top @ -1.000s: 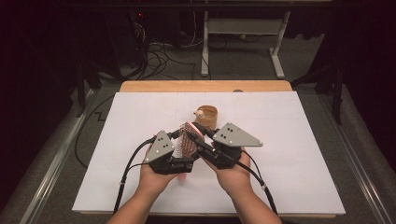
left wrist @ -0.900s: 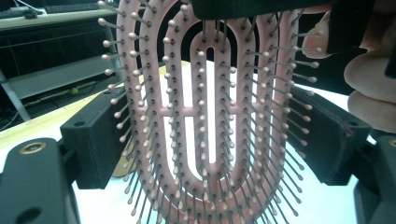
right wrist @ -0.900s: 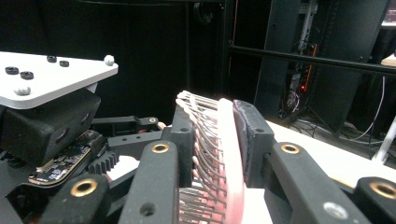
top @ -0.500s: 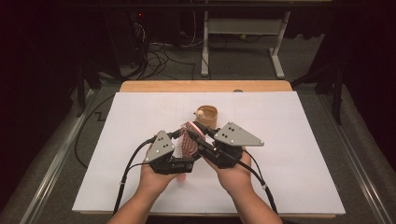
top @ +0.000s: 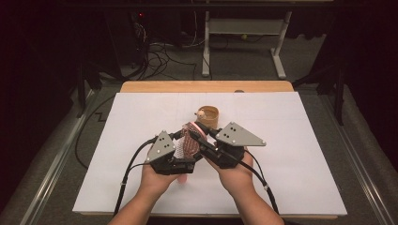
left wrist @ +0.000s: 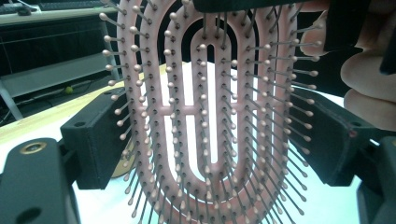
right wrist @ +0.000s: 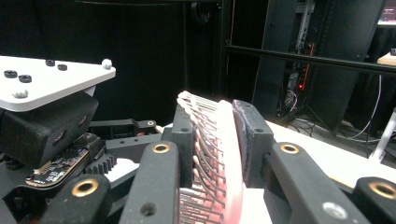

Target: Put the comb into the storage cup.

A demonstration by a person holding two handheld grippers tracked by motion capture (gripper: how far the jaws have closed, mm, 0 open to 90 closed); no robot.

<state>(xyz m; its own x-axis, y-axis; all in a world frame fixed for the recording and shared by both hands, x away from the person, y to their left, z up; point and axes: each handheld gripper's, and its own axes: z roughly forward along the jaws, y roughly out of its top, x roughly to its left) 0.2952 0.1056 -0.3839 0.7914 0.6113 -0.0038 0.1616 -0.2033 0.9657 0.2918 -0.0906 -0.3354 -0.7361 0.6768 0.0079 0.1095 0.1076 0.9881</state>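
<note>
the pink hairbrush [top: 190, 143] sits at the centre of the high view, lifted off the white sheet [top: 300, 154] between your two hands. in the left gripper view its bristled face [left wrist: 210, 116] fills the middle. your right gripper [right wrist: 217, 140] clamps the brush edge-on, jaws narrow, one pad on the bristles and one on the back. your left gripper [left wrist: 210, 135] has its jaws wide, at the brush's two edges; you cannot tell if the pads press. a wooden cup [top: 208, 116] stands just above the brush in the high view.
</note>
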